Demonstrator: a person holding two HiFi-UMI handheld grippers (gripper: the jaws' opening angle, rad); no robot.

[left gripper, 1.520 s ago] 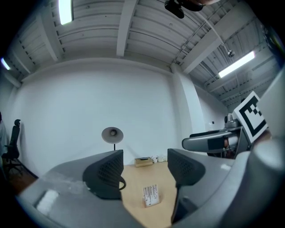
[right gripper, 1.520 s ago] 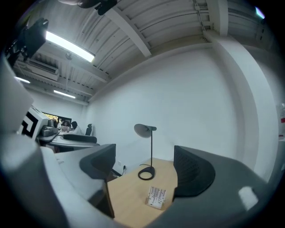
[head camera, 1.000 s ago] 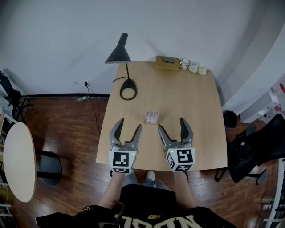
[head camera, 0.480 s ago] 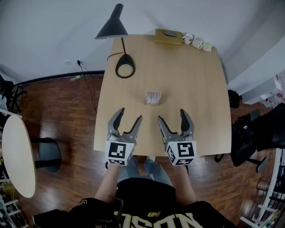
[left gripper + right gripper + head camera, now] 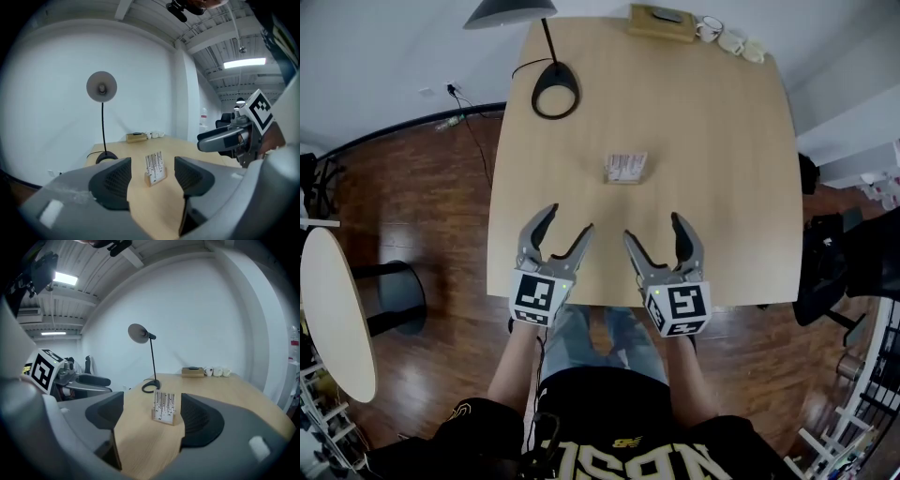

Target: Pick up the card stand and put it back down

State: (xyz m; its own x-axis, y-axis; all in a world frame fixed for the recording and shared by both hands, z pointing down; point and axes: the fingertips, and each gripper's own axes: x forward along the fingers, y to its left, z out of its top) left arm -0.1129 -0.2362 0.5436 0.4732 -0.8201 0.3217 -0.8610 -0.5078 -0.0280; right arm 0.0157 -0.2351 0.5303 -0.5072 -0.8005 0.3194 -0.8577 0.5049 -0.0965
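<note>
The card stand (image 5: 625,168), a small wooden base with a clear upright card printed with dark lines, stands on the middle of the wooden table (image 5: 722,141). It also shows ahead in the left gripper view (image 5: 154,168) and in the right gripper view (image 5: 164,408). My left gripper (image 5: 560,226) hovers over the table's near edge, open and empty, well short of the stand. Beside it my right gripper (image 5: 653,229) is open and empty too. Both point toward the stand.
A black desk lamp (image 5: 554,94) stands at the table's far left with its cable trailing off the edge. A flat wooden box (image 5: 661,21) and small white cups (image 5: 731,39) sit at the far edge. A round side table (image 5: 333,319) stands left, a dark chair (image 5: 853,262) right.
The head view has shifted forward over the table, so the table and stand sit lower and larger in view. Both grippers stay open at the near edge, slightly closer to the stand.
</note>
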